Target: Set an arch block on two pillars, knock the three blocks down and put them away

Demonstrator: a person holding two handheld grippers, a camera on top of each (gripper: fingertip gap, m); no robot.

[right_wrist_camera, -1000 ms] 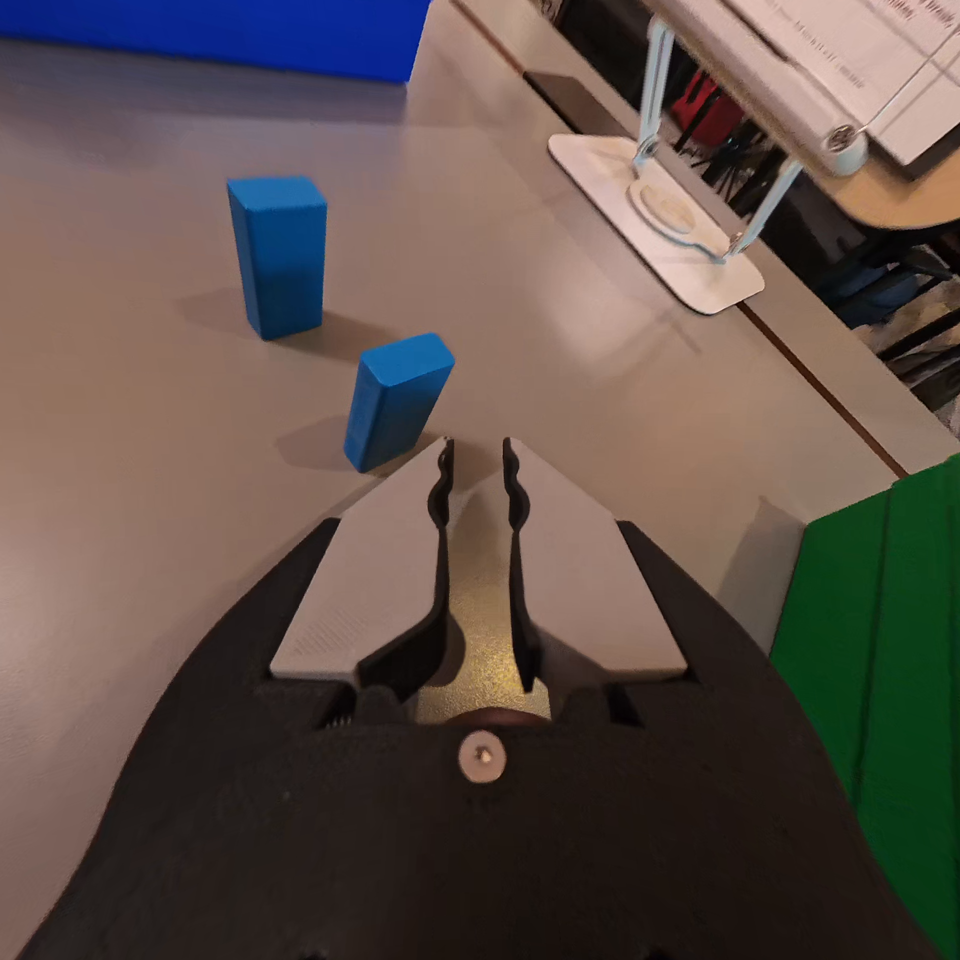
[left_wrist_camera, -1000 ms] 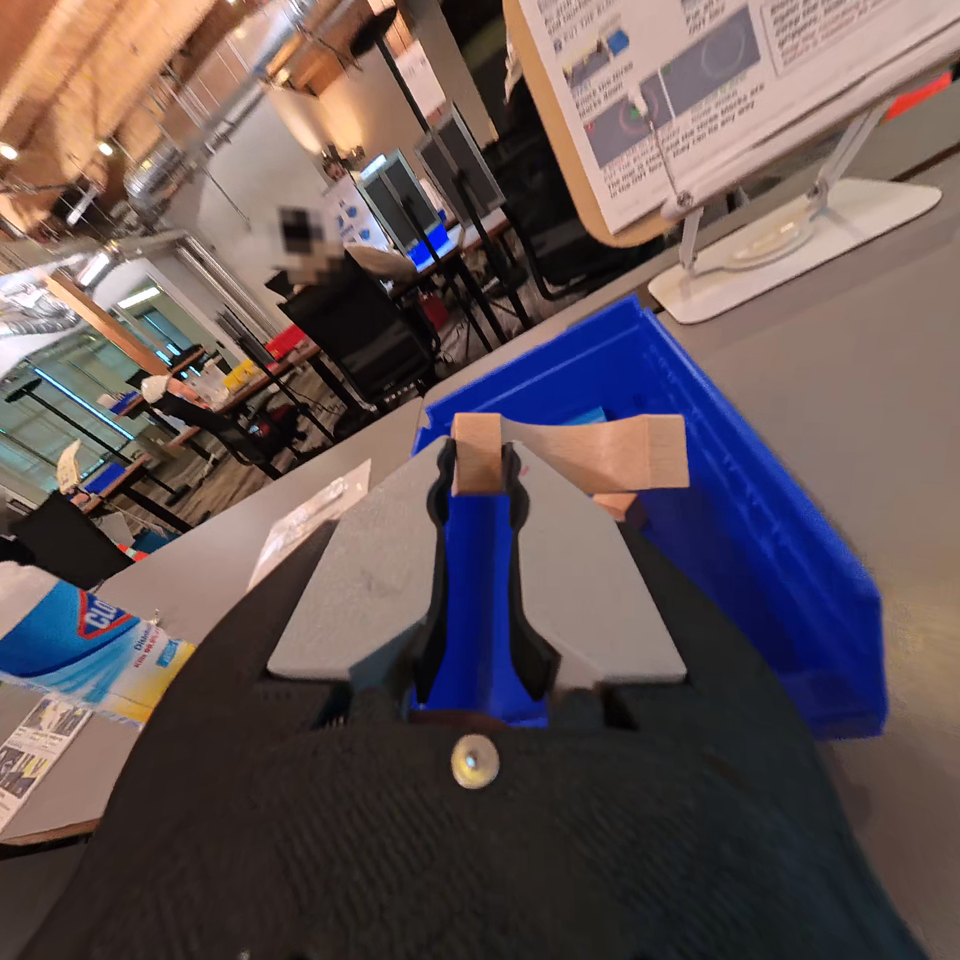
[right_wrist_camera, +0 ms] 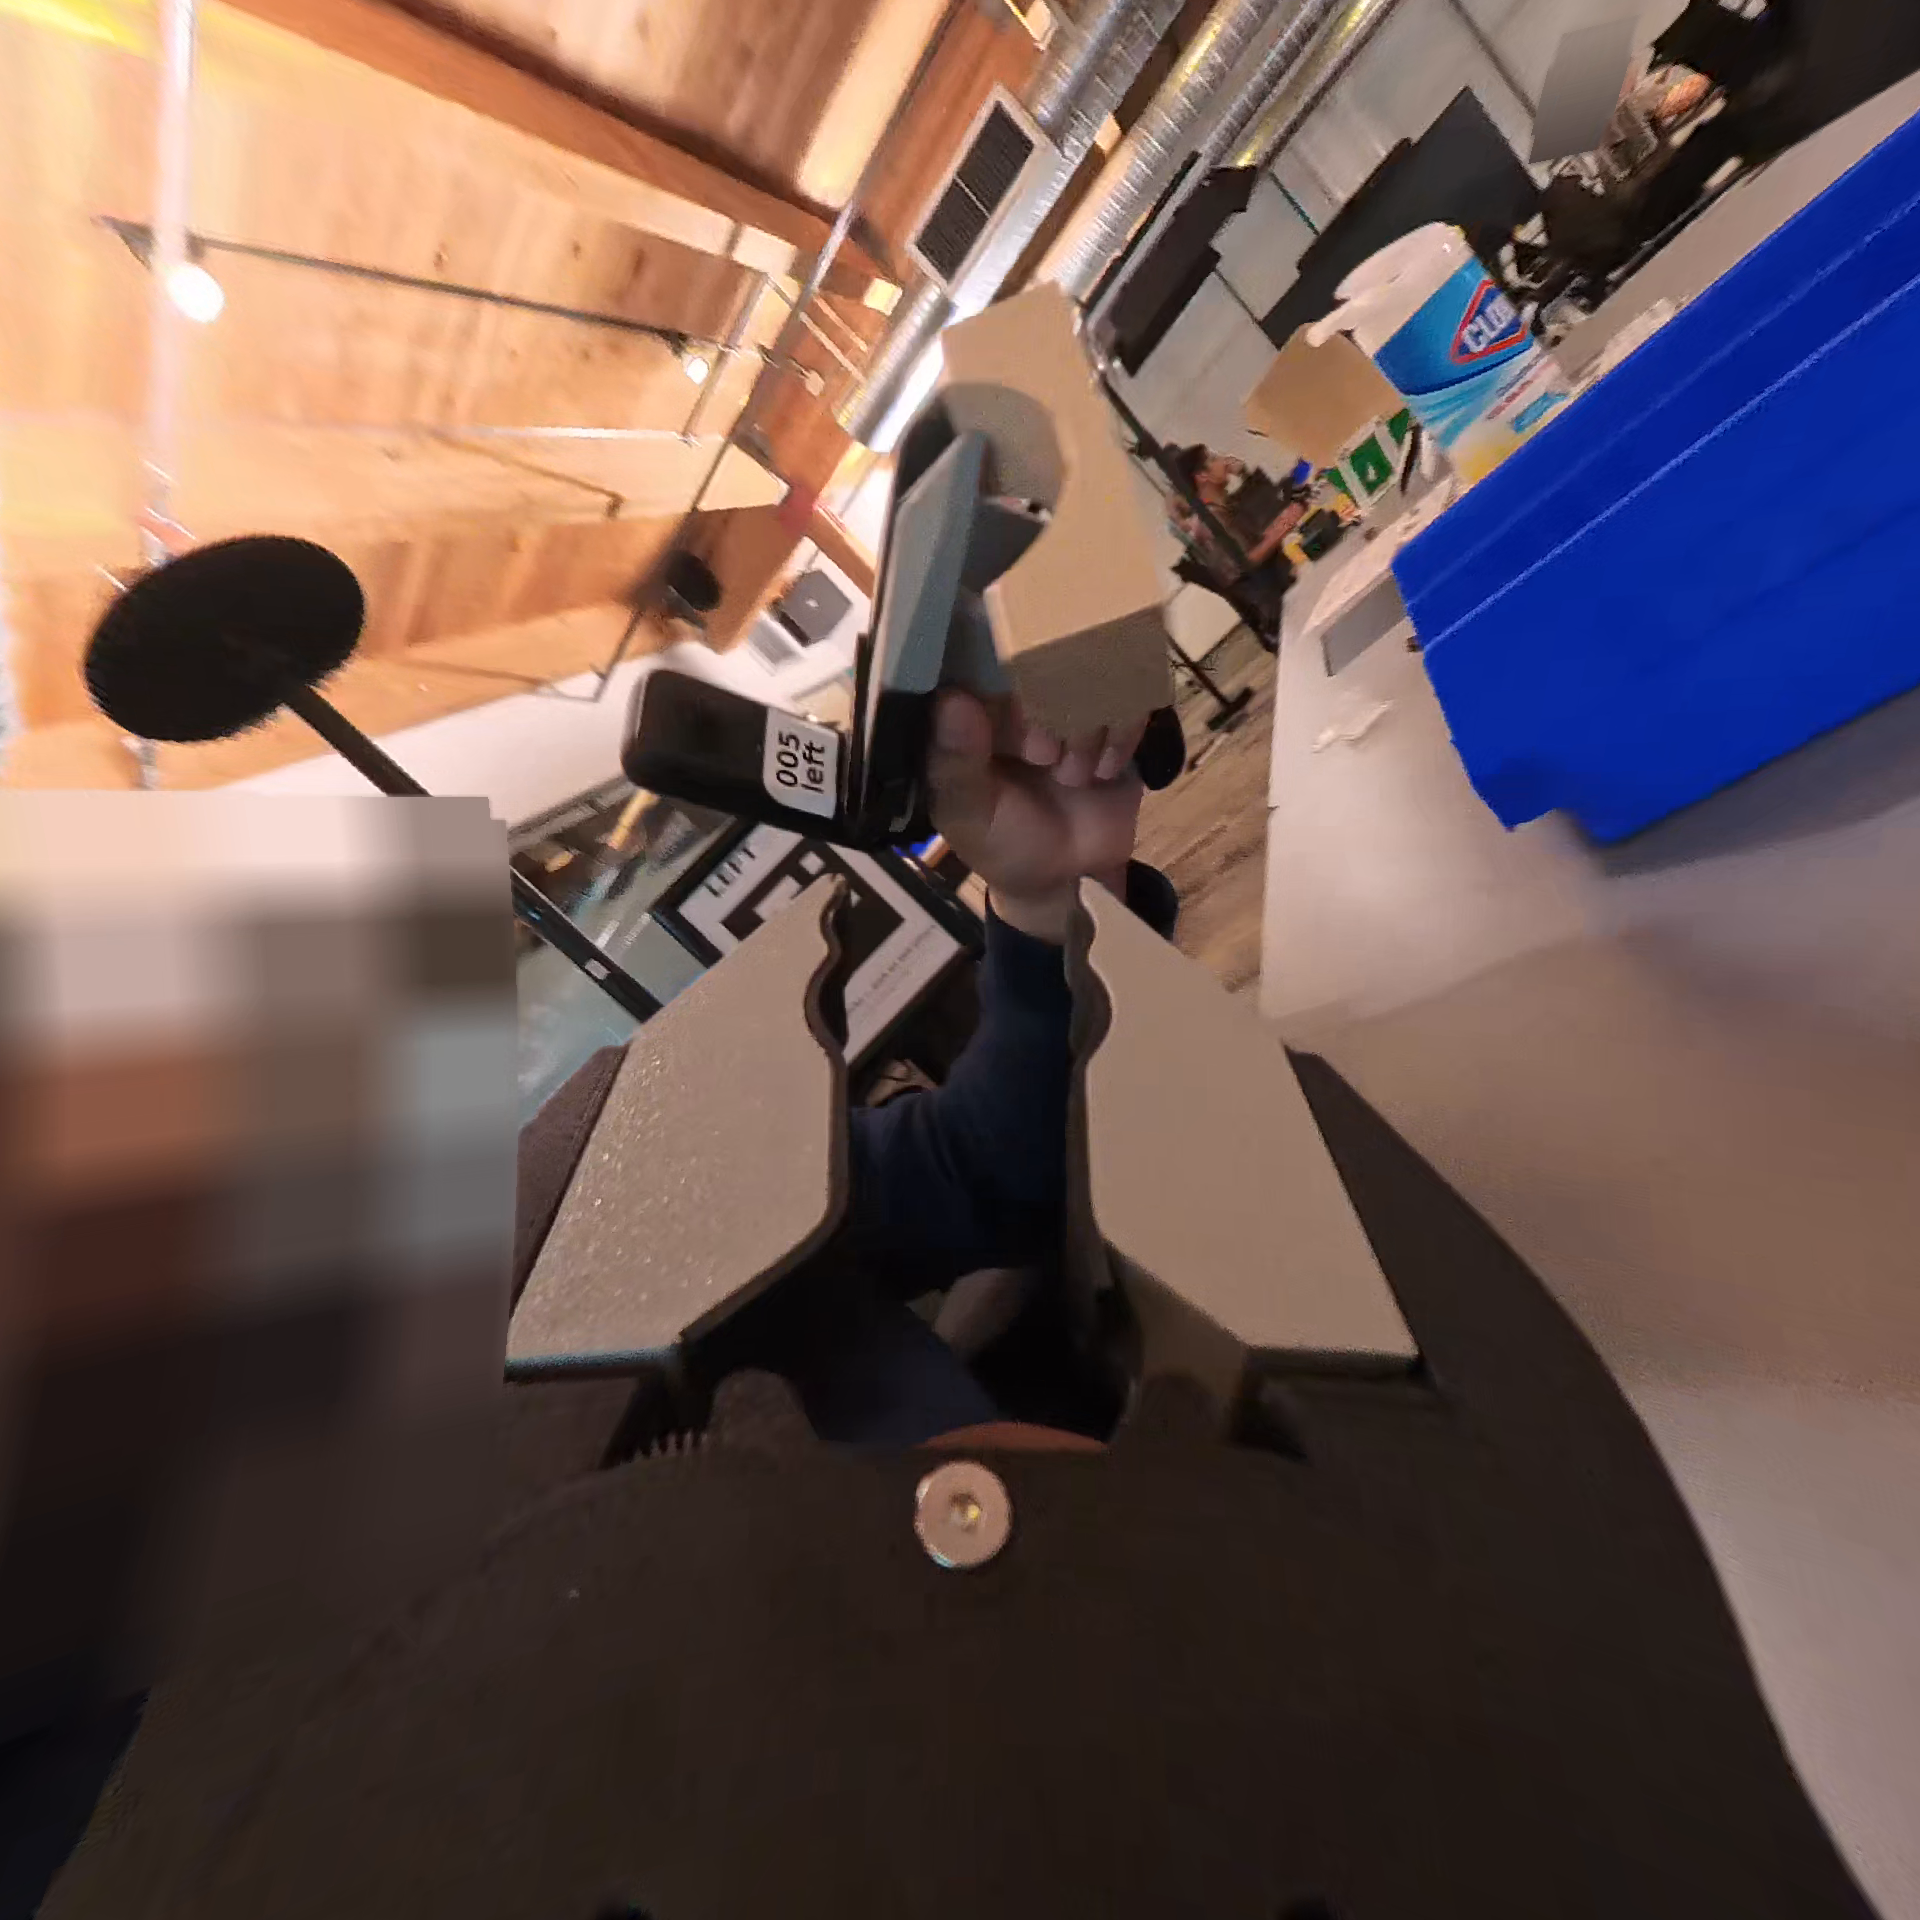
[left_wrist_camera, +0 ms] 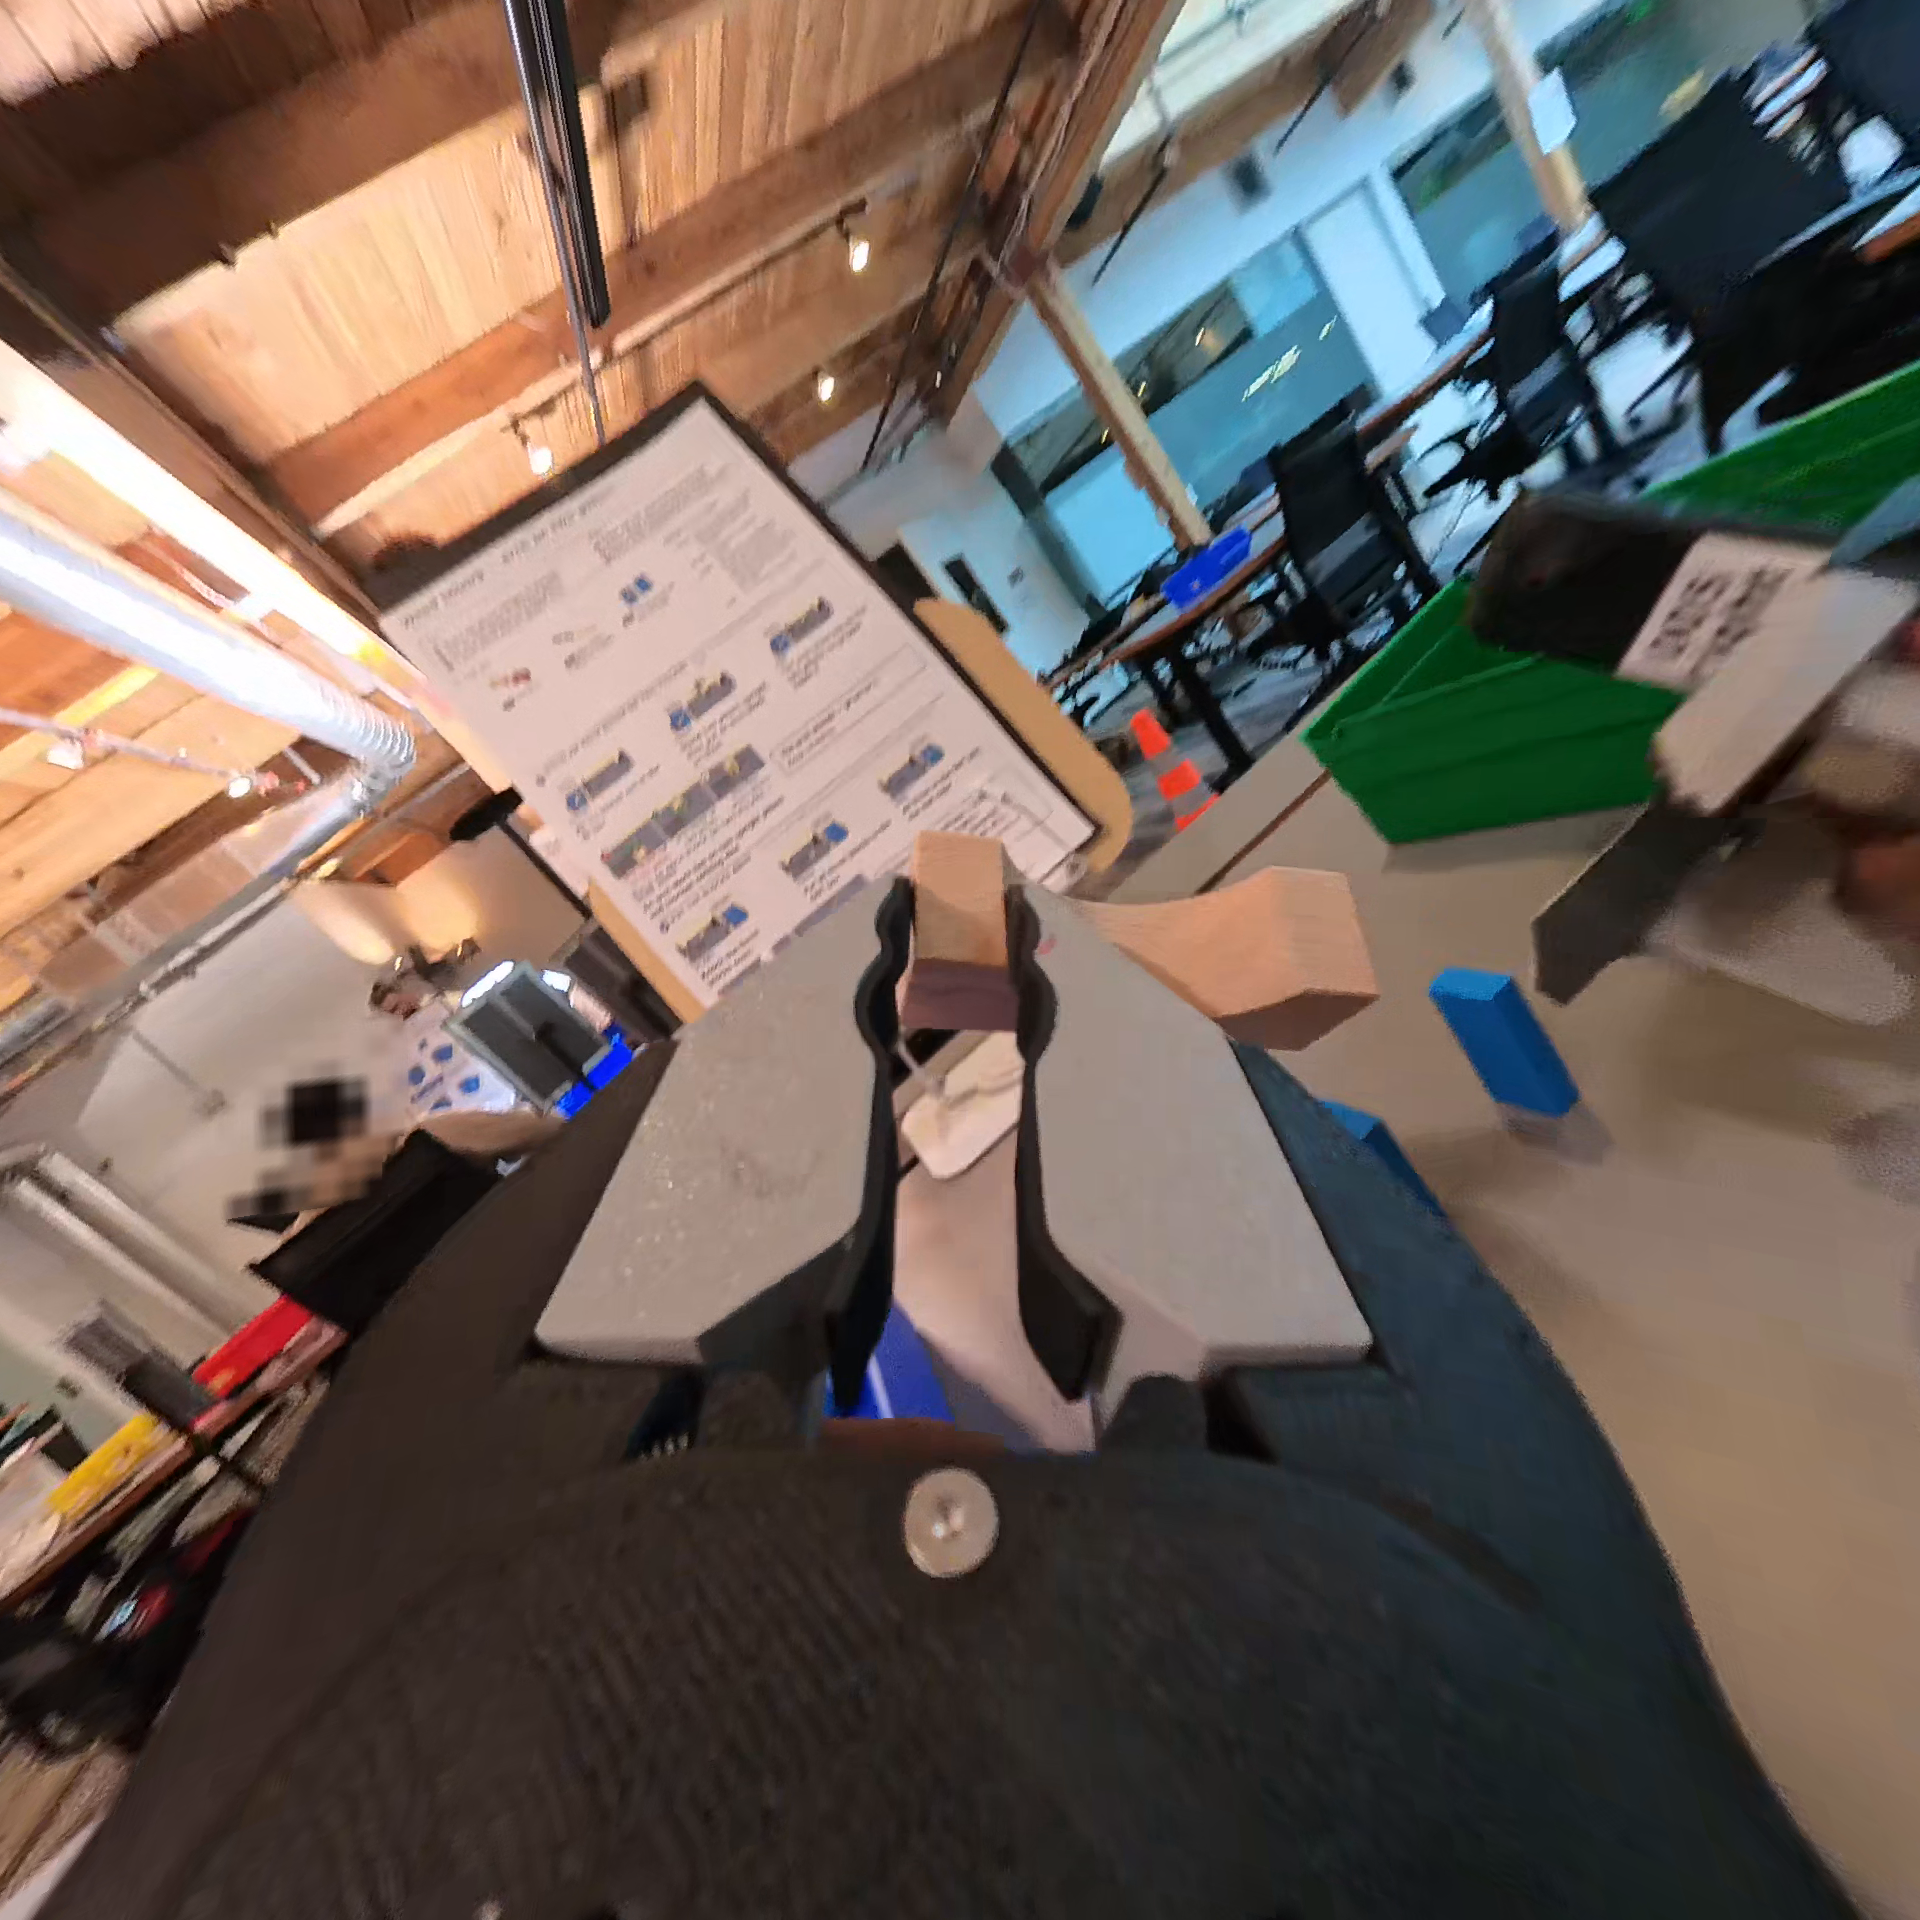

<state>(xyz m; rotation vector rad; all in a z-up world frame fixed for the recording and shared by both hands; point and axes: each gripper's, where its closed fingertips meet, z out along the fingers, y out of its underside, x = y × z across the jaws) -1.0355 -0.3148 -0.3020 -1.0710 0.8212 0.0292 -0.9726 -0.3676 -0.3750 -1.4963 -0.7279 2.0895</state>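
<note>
My left gripper (left_wrist_camera: 961, 935) is shut on one leg of a pale wooden arch block (left_wrist_camera: 1262, 961) and holds it in the air, with the other leg out to the right. A blue pillar block (left_wrist_camera: 1501, 1044) stands tilted in view on the grey table (left_wrist_camera: 1662, 1403) just beyond the arch. A second blue block (left_wrist_camera: 1377, 1148) shows partly behind my left finger. My right gripper (right_wrist_camera: 956, 904) is open and empty, raised and turned toward the person's hand (right_wrist_camera: 1039, 800) that holds the left gripper. The right gripper's body (left_wrist_camera: 1756, 665) also shows in the left wrist view, blurred, above the table.
A green bin (left_wrist_camera: 1475, 727) stands at the table's far right. An instruction board (left_wrist_camera: 727, 707) on a stand is behind the arch. A blue bin (right_wrist_camera: 1662, 540) and a wipes tub (right_wrist_camera: 1455, 322) stand on the table in the right wrist view. One gripper's finger ends stand about 12 cm off the other's.
My left gripper has lifted the arch out of the blue bin and swung right toward the blue blocks. My right gripper has swung up away from the blocks and opened wider.
</note>
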